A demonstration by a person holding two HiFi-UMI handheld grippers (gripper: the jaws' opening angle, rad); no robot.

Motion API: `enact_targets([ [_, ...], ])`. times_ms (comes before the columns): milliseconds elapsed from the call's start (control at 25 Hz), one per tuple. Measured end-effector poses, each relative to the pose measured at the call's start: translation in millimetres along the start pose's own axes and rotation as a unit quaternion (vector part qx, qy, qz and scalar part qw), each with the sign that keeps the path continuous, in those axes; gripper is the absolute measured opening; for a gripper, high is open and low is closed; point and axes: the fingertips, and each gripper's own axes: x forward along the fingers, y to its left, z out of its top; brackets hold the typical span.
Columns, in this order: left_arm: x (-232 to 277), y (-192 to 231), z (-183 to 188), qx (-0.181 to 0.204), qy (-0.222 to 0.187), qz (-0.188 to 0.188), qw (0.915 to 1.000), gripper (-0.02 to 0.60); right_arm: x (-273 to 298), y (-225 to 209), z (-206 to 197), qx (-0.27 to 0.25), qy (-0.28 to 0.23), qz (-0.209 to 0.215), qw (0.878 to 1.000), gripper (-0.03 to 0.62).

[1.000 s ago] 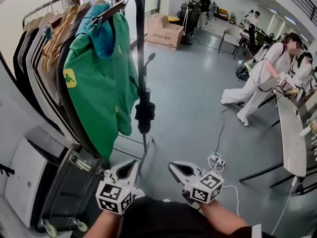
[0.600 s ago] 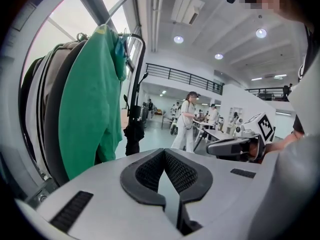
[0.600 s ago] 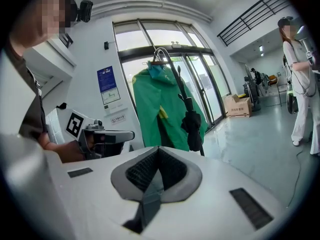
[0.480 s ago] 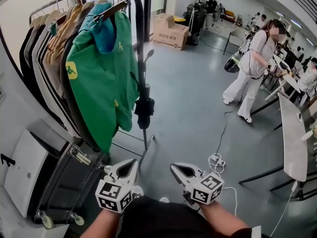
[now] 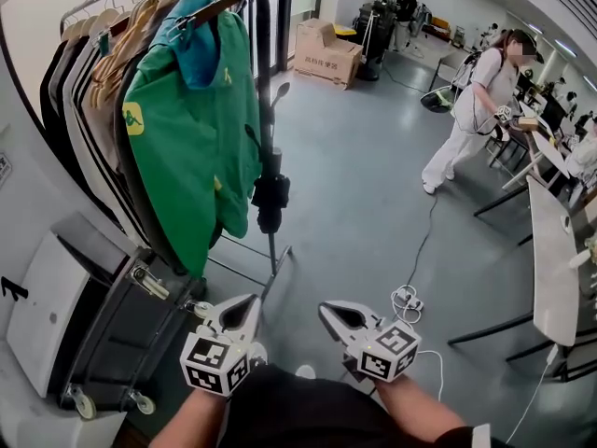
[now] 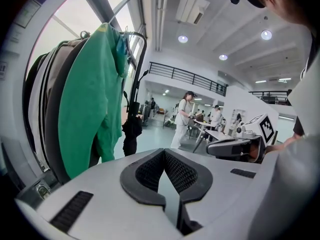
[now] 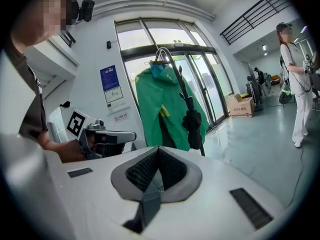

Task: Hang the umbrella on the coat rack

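Observation:
A folded black umbrella hangs by its strap from the end post of the black coat rack, beside a green jacket. It also shows in the left gripper view as the umbrella and in the right gripper view as the umbrella. Both grippers are held low near my body, well short of the rack. My left gripper is shut and holds nothing, its pads meeting at the tip. My right gripper is likewise shut and holds nothing, with its pads pressed together.
Dark and striped garments fill the rack behind the jacket. A black suitcase and a white box stand at the left. A coiled cable lies on the floor, a table at right, a person in white beyond.
Both grippers have drifted slightly back and down, still shut. The umbrella stays hanging on the rack. The person in white has straightened and walked farther away.

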Motion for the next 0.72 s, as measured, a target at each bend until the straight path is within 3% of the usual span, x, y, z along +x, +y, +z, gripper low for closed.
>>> enact_targets([
  [720, -5.3, -3.7, -3.7, -0.001, 0.001, 0.001, 1.0000, 0.015, 1.0, 4.4, -6.6, 0.002, 0.005, 0.004, 1.000, 0.011],
])
